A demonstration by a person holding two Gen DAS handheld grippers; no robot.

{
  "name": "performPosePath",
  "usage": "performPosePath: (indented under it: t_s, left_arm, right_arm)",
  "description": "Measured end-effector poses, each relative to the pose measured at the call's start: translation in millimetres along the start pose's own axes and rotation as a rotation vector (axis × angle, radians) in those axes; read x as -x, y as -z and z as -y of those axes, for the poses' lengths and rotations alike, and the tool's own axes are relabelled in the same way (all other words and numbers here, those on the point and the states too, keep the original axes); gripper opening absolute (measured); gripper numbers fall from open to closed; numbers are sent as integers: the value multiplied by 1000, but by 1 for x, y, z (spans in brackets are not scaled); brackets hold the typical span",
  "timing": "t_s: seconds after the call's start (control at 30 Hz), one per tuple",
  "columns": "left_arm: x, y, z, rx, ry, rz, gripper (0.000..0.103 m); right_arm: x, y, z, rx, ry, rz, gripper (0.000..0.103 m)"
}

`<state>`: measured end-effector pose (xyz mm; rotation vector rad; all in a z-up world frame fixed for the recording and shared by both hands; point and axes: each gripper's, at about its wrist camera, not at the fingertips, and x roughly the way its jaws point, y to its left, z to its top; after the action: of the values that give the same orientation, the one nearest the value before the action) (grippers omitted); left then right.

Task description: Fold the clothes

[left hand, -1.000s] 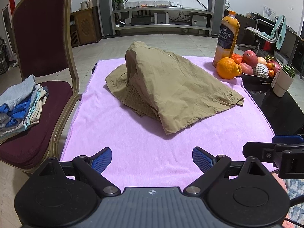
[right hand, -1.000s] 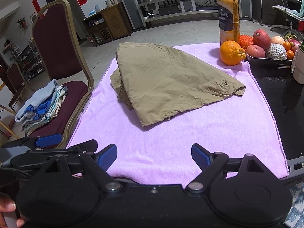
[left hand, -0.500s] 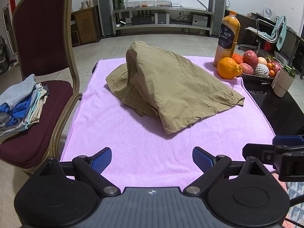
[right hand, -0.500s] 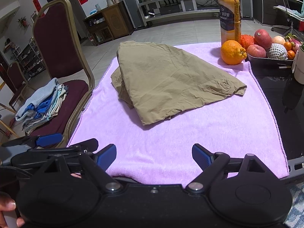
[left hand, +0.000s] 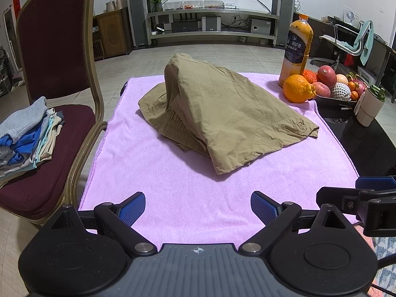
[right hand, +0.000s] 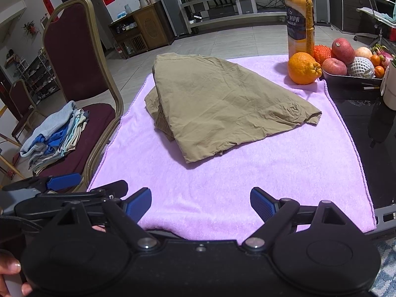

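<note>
A khaki garment [left hand: 222, 113] lies loosely heaped on a pink towel [left hand: 188, 198] that covers the table; it also shows in the right wrist view [right hand: 222, 101] on the towel [right hand: 235, 180]. My left gripper [left hand: 198, 209] is open and empty over the towel's near edge, short of the garment. My right gripper [right hand: 200, 204] is open and empty beside it, also at the near edge. A stack of folded clothes [left hand: 27, 133] lies on the seat of a maroon chair [left hand: 54, 57] to the left.
An orange juice bottle [left hand: 297, 49], a large orange [left hand: 298, 88] and a tray of fruit [left hand: 339, 89] stand at the table's far right. A white cup [left hand: 370, 109] stands on the black tabletop [left hand: 371, 146] to the right of the towel.
Both grippers have edged slightly forward and upward; the garment and towel have not moved. Both stay open.
</note>
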<state>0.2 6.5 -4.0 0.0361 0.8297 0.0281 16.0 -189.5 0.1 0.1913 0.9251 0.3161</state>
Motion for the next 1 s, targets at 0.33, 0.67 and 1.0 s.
performPosePath:
  t_s: [0.33,0.67,1.0]
  left_arm:
    - [-1,0,0,-3,0,-6,94]
    - [-29,-26,8,-162,-95,5,93]
    - [-87,-25,50,-459,-1,161,72]
  right_arm:
    - [0,-1,0,0,0,-4,87]
    - [0,-26,34,-131,-35,78,87]
    - [-14,-50,83,-282,-84,153,87]
